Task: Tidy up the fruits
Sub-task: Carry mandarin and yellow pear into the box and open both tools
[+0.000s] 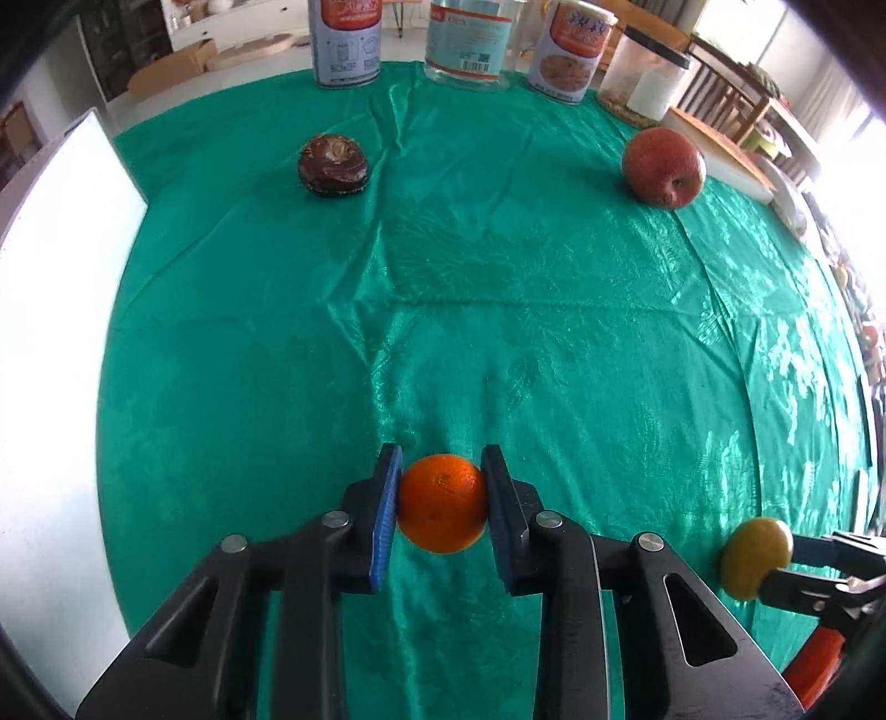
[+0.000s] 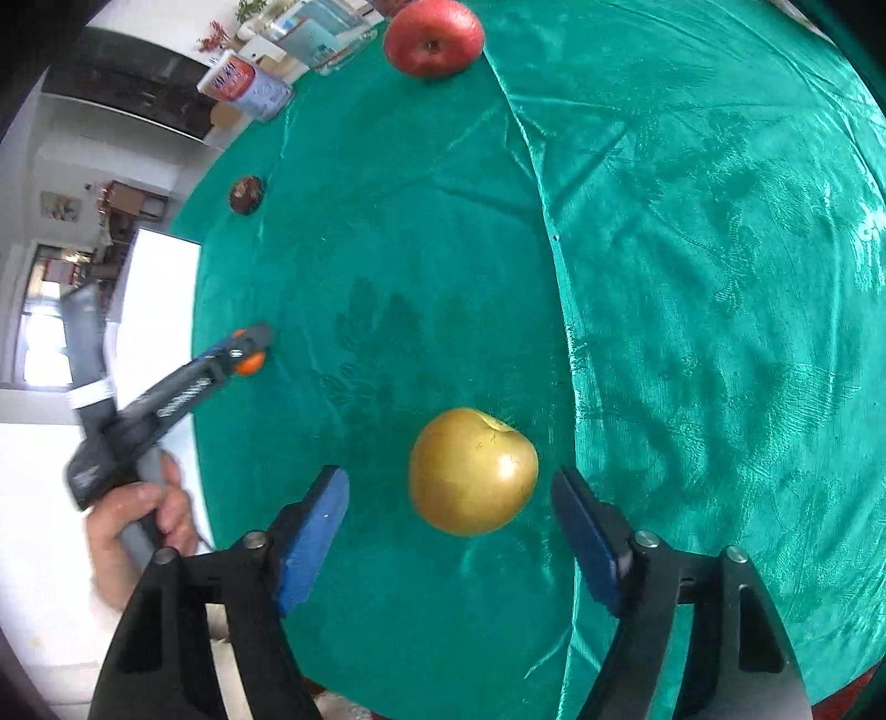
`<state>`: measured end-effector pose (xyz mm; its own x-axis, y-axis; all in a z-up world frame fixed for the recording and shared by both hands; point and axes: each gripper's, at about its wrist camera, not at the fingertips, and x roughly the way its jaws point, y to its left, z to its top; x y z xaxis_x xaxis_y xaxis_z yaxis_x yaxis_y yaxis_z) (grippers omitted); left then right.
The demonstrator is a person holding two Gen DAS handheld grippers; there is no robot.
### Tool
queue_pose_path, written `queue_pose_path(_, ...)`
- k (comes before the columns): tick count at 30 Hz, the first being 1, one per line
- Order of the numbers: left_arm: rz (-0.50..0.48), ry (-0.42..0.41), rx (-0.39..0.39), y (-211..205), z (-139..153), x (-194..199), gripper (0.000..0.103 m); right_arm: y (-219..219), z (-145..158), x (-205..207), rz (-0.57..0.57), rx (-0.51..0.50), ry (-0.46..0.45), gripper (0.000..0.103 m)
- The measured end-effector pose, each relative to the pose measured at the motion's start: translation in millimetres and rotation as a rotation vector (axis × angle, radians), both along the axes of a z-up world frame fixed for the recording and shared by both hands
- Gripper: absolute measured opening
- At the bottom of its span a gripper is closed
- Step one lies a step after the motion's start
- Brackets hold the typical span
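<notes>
Labels: cans (image 1: 347, 41) and jar (image 1: 468, 39) at far edge of green cloth (image 1: 498, 266) carry red/orange labels w/ barcode; text too blurred to read. Left gripper (image 1: 442, 501) clenched on orange (image 1: 442, 503), pads touching both sides, right at cloth level. Right gripper (image 2: 449, 518) released: yellow apple (image 2: 473, 471) sits between jaws, gap each side. Red apple (image 1: 663, 166) far right, dark brown fruit (image 1: 333, 165) far left, well apart. Only right wrist view shows hand (image 2: 141, 526) holding left gripper's handle; left wrist view alone shows wooden chairs (image 1: 725, 94).
</notes>
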<state>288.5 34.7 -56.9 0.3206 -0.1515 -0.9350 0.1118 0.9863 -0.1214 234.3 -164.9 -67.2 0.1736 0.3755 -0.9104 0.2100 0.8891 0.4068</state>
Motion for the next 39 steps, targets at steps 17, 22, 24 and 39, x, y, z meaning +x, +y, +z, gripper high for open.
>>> queue_pose_path(17, 0.071, 0.038, -0.371, 64.1, 104.8, -72.9, 0.028, 75.5, 76.0, 6.0, 0.24, -0.052, -0.16, 0.051)
queue_pose_path(22, 0.155, -0.148, -0.499, 144.6, 193.7, -133.5, 0.028, 155.4, 143.1, 9.4, 0.385, 0.1, -0.3, 0.051)
queue_pose_path(24, 0.201, -0.237, -0.513, 180.9, 224.3, -159.9, 0.029, 206.0, 163.9, 8.7, 0.468, 0.156, -0.343, 0.051)
queue_pose_path(39, 0.64, 0.044, -0.124, 367.7, 64.1, -147.4, 0.029, 491.6, 48.6, 20.6, 0.9, -0.195, -0.273, 0.051)
